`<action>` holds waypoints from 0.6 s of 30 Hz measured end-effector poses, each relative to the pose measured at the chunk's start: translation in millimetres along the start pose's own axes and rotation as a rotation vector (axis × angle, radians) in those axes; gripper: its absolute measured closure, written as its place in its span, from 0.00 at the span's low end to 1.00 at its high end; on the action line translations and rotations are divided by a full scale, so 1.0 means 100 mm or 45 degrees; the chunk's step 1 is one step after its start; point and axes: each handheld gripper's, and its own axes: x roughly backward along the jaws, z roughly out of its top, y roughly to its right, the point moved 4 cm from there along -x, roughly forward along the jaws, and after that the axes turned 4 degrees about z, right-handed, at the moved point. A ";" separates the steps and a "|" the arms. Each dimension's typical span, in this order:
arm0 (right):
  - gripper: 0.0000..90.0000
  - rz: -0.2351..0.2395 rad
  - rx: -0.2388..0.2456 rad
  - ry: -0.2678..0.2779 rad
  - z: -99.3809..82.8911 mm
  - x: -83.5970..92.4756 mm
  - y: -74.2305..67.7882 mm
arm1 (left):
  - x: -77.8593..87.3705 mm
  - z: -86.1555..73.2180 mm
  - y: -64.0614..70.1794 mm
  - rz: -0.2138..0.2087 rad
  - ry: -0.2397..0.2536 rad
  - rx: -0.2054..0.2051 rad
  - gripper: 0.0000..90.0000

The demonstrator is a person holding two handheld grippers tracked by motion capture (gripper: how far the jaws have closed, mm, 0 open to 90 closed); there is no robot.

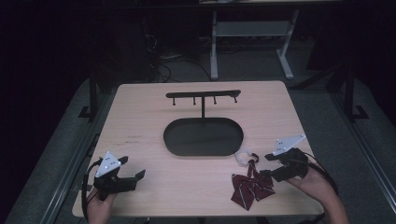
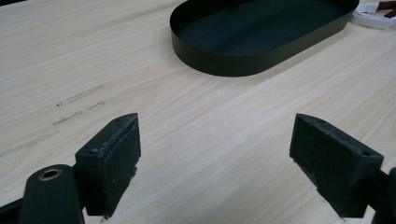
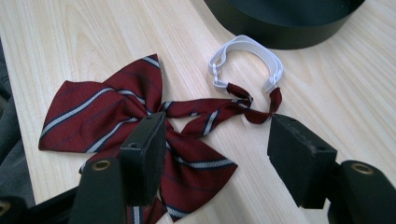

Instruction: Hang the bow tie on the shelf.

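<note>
Right now the right gripper (image 1: 270, 164) hovers at the near right corner of the table (image 1: 140, 112), held by the person's right hand (image 1: 313, 184), with its jaws spread wide and nothing pinched between them. Just below and in front of those jaws lies a dark red bow tie (image 3: 140, 121) with pale stripes, flat on the wood (its wings fanned out toward the table's near edge). In the right gripper view one jaw stands over the knot of the bow and the other stands over bare wood beside the tie's narrow red tails; whether either pad touches the cloth I cannot tell. A white strap (image 3: 247, 58) loops from the ends of those tails and lies on the table just beside the rim of the black oval tray (image 1: 203, 136), close to it but apart from it as far as the right gripper view shows. That tray sits in the middle of the table, and a thin post rises from its far side to a black bar with small pegs (image 1: 203, 95). Over at the near left corner the left gripper (image 1: 132, 169) rests in the left hand (image 1: 99, 207), jaws likewise spread, with only bare wood between them, well apart from the bow tie and pointing toward the tray.
</note>
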 end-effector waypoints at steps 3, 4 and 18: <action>0.41 0.003 0.017 -0.021 0.05 -0.03 0.02 | 0.00 0.00 0.00 -0.001 0.000 -0.001 0.18; 0.41 0.008 0.012 -0.022 0.07 -0.04 0.02 | 0.00 0.00 0.00 -0.002 0.000 0.000 0.18; 0.45 0.061 0.008 -0.067 0.30 -0.18 0.23 | -0.01 0.00 0.00 -0.006 -0.006 -0.003 0.18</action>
